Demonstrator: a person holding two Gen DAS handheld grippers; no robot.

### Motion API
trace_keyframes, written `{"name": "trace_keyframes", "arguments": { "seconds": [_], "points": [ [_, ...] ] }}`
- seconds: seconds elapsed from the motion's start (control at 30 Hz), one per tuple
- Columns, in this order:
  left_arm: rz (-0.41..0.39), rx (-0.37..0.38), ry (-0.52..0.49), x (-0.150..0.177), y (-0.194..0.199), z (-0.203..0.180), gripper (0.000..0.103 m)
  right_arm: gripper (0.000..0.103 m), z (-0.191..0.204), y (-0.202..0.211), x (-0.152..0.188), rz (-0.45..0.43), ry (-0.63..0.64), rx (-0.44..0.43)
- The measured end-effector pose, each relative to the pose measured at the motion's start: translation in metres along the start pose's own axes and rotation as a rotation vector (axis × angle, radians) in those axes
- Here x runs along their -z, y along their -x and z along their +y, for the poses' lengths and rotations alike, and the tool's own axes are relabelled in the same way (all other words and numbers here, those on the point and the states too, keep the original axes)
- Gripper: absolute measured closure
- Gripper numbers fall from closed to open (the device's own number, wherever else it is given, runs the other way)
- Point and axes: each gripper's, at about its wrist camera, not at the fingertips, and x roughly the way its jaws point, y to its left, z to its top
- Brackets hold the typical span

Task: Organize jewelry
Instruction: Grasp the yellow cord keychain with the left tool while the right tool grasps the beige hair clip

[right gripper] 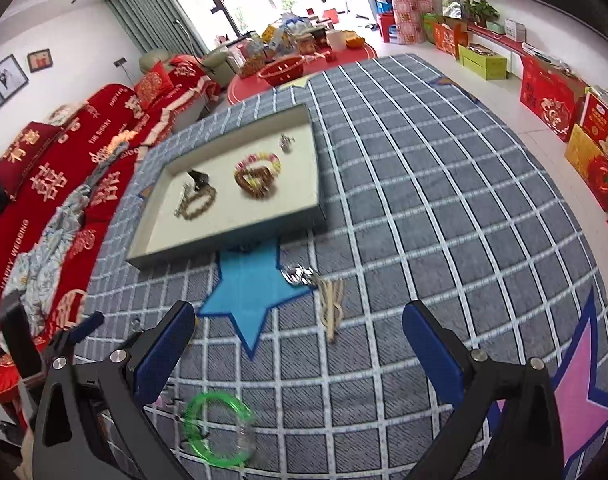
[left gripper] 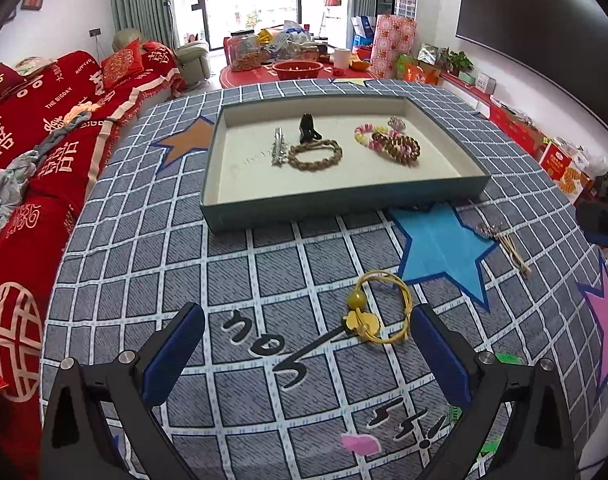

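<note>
**Gold bangle sits between spread left fingers, tray half filled**

The gold wire bangle (left gripper: 378, 312) with its yellow bead lies flat on the checked tablecloth (left gripper: 152, 240), right beside the inner face of the left gripper (left gripper: 309, 338)'s right-hand finger, jaws spread wide and gripping nothing. Beyond it, the shallow tray (left gripper: 346, 204) holds a silver hair clip (left gripper: 279, 146), a black clip (left gripper: 309, 127), a brown beaded bracelet (left gripper: 315, 155) and a pile of pink and brown bracelets (left gripper: 388, 142). Over on the right, the right gripper (right gripper: 300, 344) hangs released too, above the cloth near a silver-and-cream hairpin (right gripper: 324, 298) by the blue star (right gripper: 250, 284). A green bangle (right gripper: 218, 428) lies blurred low between its fingers.
</note>
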Motion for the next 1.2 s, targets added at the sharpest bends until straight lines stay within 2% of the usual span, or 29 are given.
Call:
{"name": "trace_keyframes", "arguments": {
  "seconds": [0.17, 0.37, 0.6, 0.77, 0.87, 0.97, 1.0, 1.07, 1.1, 1.17, 1.2],
  "points": [
    [0.026, 0.002, 0.0, 0.003, -0.007, -0.007, 0.0, 0.0, -0.007, -0.015, 0.017, 0.054, 0.014, 0.058],
    [0.048, -0.003, -0.001, 0.004, -0.017, -0.014, 0.0, 0.0, -0.016, -0.031, 0.028, 0.096, -0.003, 0.086],
    [0.071, -0.014, -0.011, 0.004, -0.03, -0.02, 0.0, 0.0, -0.019, -0.049, 0.035, 0.123, 0.006, 0.133],
    [0.073, -0.012, -0.038, 0.005, -0.034, -0.026, 0.0, 0.001, -0.012, -0.055, 0.032, 0.108, 0.058, 0.182],
    [0.078, -0.009, -0.045, 0.006, -0.037, -0.028, 0.0, 0.006, -0.006, -0.06, 0.03, 0.098, 0.093, 0.216],
    [0.08, -0.004, -0.044, 0.004, -0.037, -0.03, 0.0, 0.017, 0.001, -0.062, 0.028, 0.087, 0.132, 0.249],
    [0.079, -0.004, -0.044, 0.004, -0.037, -0.03, 0.0, 0.023, 0.002, -0.062, 0.028, 0.084, 0.143, 0.256],
    [0.077, 0.022, -0.037, 0.003, -0.036, -0.03, 0.013, 0.031, 0.007, -0.063, 0.027, 0.079, 0.17, 0.274],
    [0.078, 0.033, -0.033, 0.002, -0.036, -0.031, 0.015, 0.033, 0.009, -0.063, 0.026, 0.079, 0.178, 0.277],
    [0.072, 0.038, -0.044, 0.001, -0.034, -0.034, 0.03, 0.038, 0.011, -0.063, 0.026, 0.081, 0.183, 0.271],
    [0.071, 0.04, -0.05, 0.0, -0.034, -0.035, 0.033, 0.042, 0.012, -0.063, 0.026, 0.082, 0.186, 0.269]
  ]
}}
